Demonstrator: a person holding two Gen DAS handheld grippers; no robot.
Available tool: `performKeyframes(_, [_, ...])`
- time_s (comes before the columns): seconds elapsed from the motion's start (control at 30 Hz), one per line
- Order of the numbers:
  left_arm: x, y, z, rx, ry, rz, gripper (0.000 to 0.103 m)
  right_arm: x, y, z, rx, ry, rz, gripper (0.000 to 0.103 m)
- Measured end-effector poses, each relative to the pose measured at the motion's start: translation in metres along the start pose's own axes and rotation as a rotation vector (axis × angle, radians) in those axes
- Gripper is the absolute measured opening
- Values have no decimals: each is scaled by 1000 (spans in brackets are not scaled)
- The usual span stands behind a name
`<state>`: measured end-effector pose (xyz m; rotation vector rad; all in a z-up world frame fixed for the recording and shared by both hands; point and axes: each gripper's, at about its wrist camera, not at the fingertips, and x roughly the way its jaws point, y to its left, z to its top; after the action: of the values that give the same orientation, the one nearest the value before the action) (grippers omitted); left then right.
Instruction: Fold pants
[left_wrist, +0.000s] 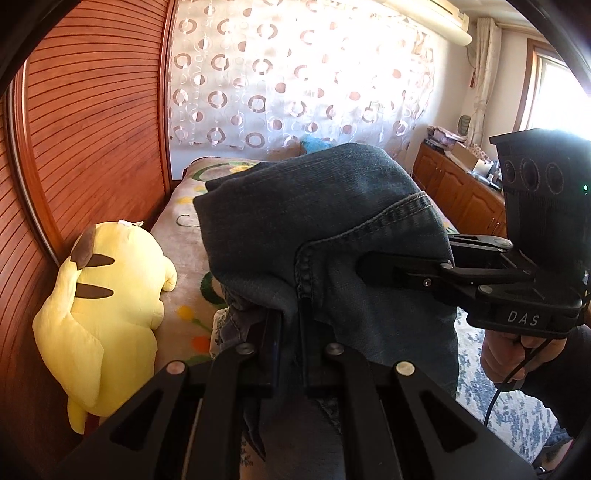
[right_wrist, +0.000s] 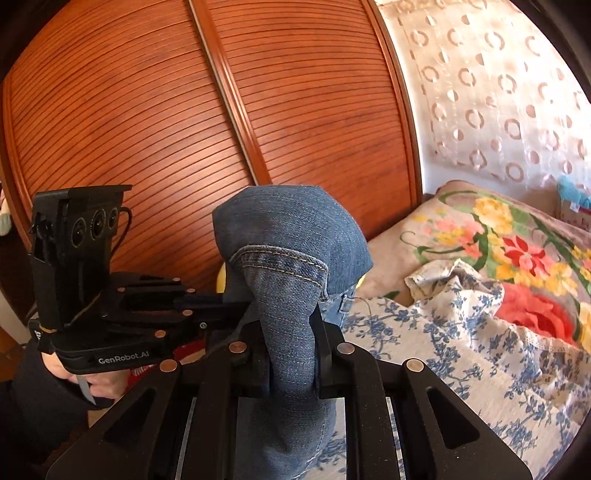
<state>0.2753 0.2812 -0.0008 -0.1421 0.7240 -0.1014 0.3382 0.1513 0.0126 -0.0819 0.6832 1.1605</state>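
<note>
Blue denim pants (left_wrist: 314, 229) hang bunched and lifted above the bed, held by both grippers. My left gripper (left_wrist: 290, 332) is shut on a fold of the denim, which drapes over its fingers. In the left wrist view my right gripper (left_wrist: 373, 269) reaches in from the right and pinches the pants beside a stitched hem. In the right wrist view the pants (right_wrist: 291, 258) rise as a thick roll between the fingers of my right gripper (right_wrist: 291, 369), shut on it. My left gripper (right_wrist: 225, 306) comes in from the left, its tips buried in the cloth.
A yellow plush toy (left_wrist: 107, 306) lies against the wooden slatted wardrobe (left_wrist: 92, 129). The bed (right_wrist: 498, 258) carries a floral blanket and a blue-flowered white sheet (right_wrist: 443, 350). A patterned curtain (left_wrist: 295, 74) hangs behind; wooden cabinets (left_wrist: 461, 192) stand right. A person's hand (left_wrist: 506, 354) grips the right tool.
</note>
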Motion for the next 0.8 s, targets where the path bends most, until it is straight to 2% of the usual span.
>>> performKeyframes(0.23, [26, -5, 14, 25, 25, 11, 3, 11, -27, -7, 15, 15, -58, 14])
performKeyframes(0.43, [47, -5, 18, 1, 48, 11, 3, 21, -63, -21, 81, 49, -151, 14])
performKeyframes(0.53, [45, -7, 13, 2, 57, 17, 10, 28, -81, -30, 131, 98, -198, 20])
performKeyframes(0.6, [42, -10, 9, 8, 61, 17, 19, 29, -89, -34, 152, 124, -217, 29])
performKeyframes(0.63, [39, -14, 6, 15, 64, 19, 22, 28, -91, -35, 160, 132, -225, 31])
performKeyframes(0.7, [34, -20, 0, 34, 65, 20, 37, 22, -94, -36, 164, 134, -247, 40])
performKeyframes(0.8, [23, -34, -16, 58, 61, 30, 38, 9, -97, -35, 157, 137, -303, 48])
